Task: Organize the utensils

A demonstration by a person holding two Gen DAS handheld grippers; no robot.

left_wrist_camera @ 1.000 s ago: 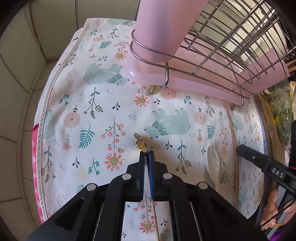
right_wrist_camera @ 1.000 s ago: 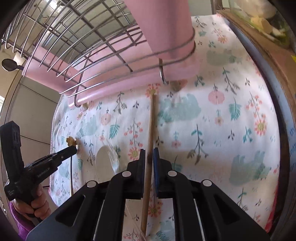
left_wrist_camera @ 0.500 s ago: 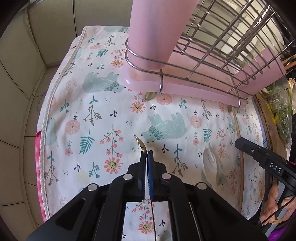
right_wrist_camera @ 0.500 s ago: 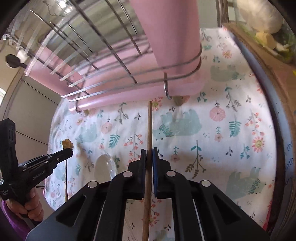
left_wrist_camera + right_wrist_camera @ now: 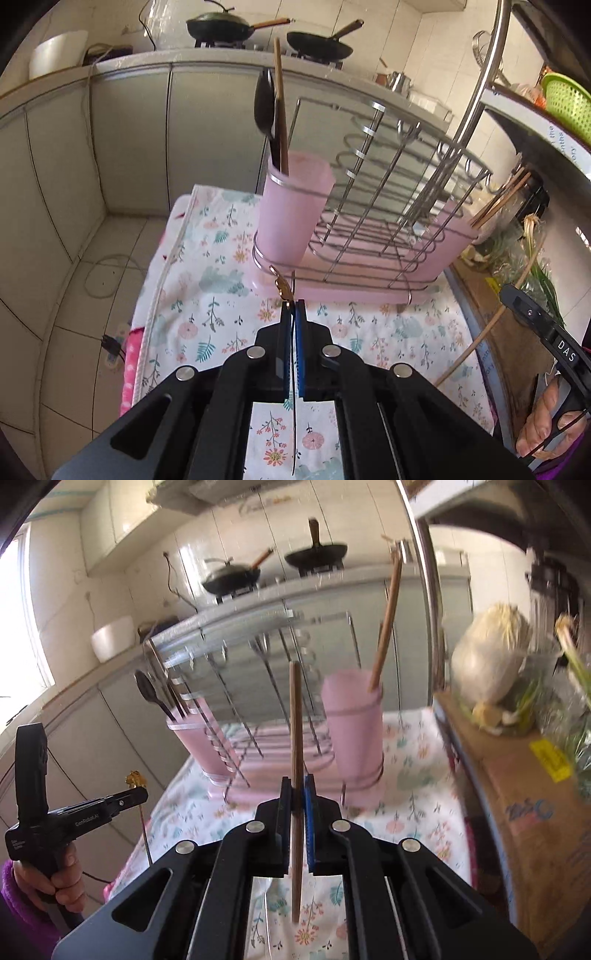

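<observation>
Both grippers have come up off the floral bear-print tablecloth (image 5: 207, 295) and now face the rack. The left gripper (image 5: 293, 306) is clenched on a thin metal utensil with a gold ornamental tip (image 5: 282, 286); the right gripper (image 5: 297, 786) is clamped on a brown wooden chopstick (image 5: 295, 720), held upright. Beyond them stands the wire dish rack (image 5: 388, 206) with its pink plastic utensil cups (image 5: 354, 720), one already holding a black spoon (image 5: 264, 107). Farther back, two dark pans (image 5: 232, 578) sit on the stove.
</observation>
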